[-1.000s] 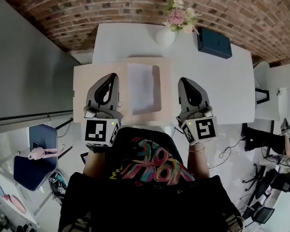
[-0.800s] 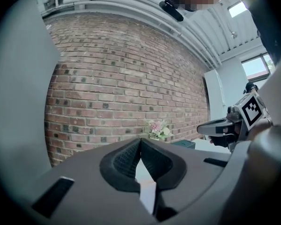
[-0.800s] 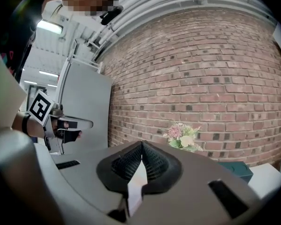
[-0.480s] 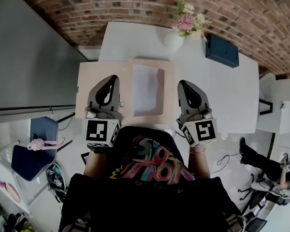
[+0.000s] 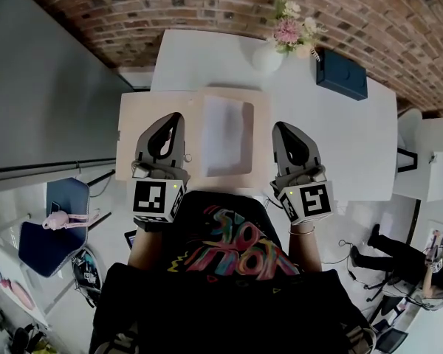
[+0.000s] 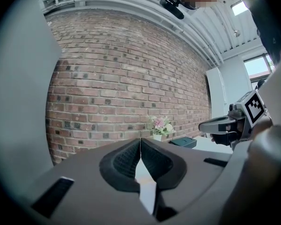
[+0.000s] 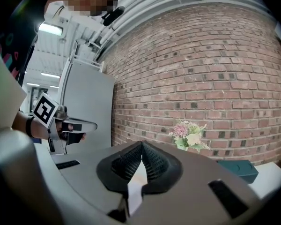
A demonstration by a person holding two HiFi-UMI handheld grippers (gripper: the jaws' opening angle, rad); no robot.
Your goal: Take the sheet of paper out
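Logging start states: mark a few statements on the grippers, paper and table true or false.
1. Left gripper and right gripper are both shut, empty. True.
2. The white sheet of paper lies in the flat beige cardboard box. True.
3. The white vase of pink flowers stands inside that box. False: on the white table beyond it.
4. The dark teal box lies left of the vase. False: right of it.

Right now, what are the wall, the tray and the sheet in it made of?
Wall: brick, rough and matt; red-brown blocks with pale mortar lines.
Tray: probably cardboard or light wood; flat beige, matt, no shine.
Sheet: looks like paper; thin, plain white, lying flat inside the tray.
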